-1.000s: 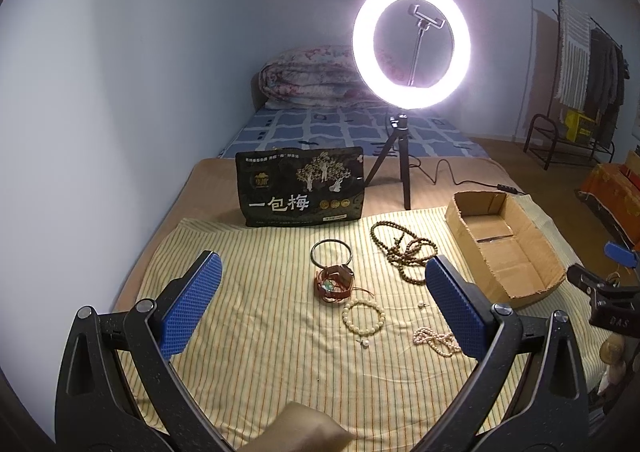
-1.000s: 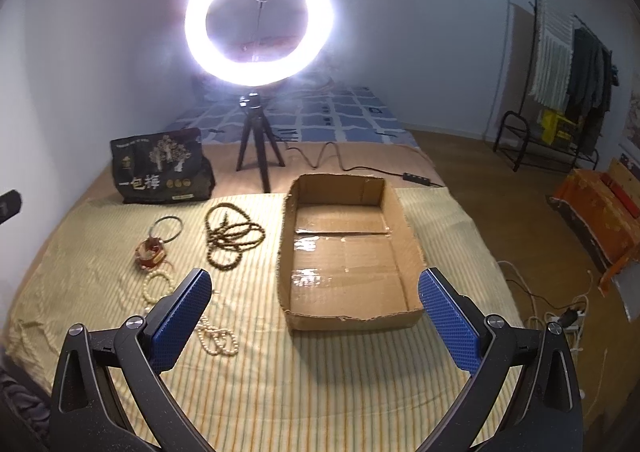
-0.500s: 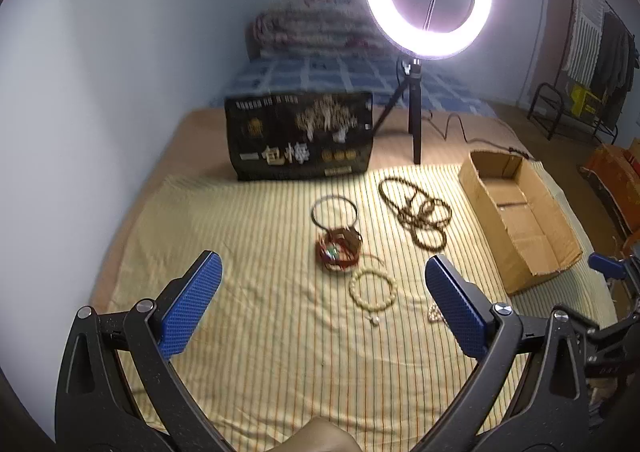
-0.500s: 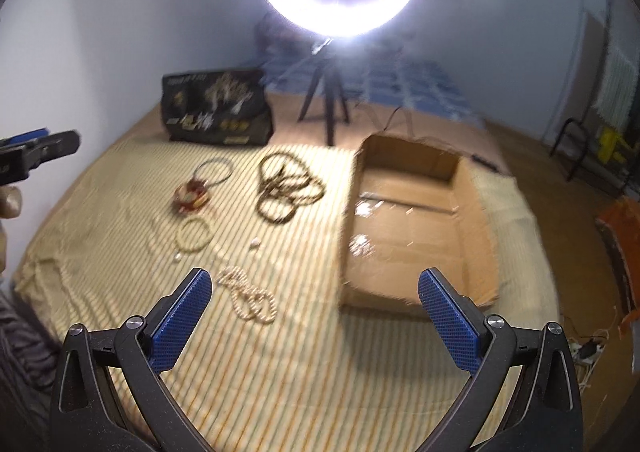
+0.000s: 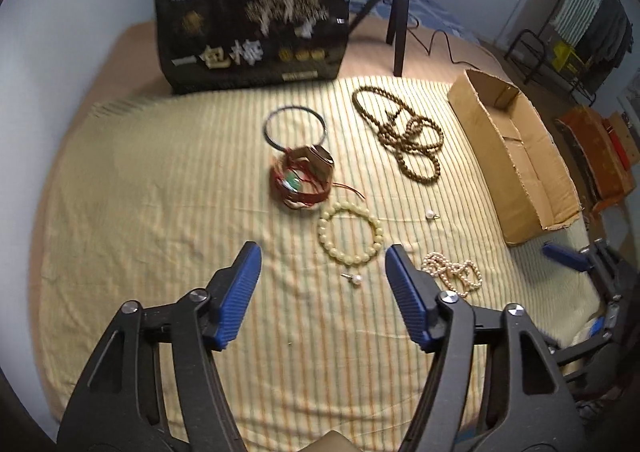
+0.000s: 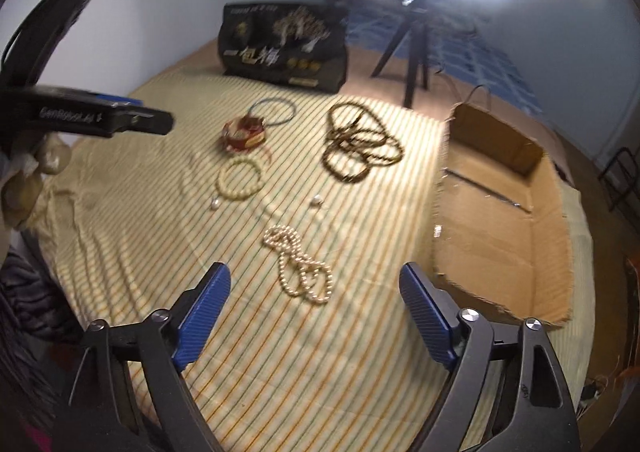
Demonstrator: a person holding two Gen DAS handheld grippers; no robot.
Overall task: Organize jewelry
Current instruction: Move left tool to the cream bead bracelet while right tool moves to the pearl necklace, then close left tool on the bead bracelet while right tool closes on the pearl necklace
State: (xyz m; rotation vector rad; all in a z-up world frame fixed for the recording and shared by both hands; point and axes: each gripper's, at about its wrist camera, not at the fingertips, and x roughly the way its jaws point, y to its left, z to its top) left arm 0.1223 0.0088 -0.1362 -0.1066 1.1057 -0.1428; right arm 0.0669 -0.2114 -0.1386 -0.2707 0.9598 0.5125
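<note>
Pearl strand (image 6: pixel 298 266) coiled, cream bead bracelet (image 5: pixel 351 233) round; both grippers' fingers released

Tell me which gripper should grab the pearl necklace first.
Right. The pearl necklace lies straight ahead of the open right gripper, beside the cardboard box. The left gripper, also open, faces the cream bead bracelet instead.
</note>
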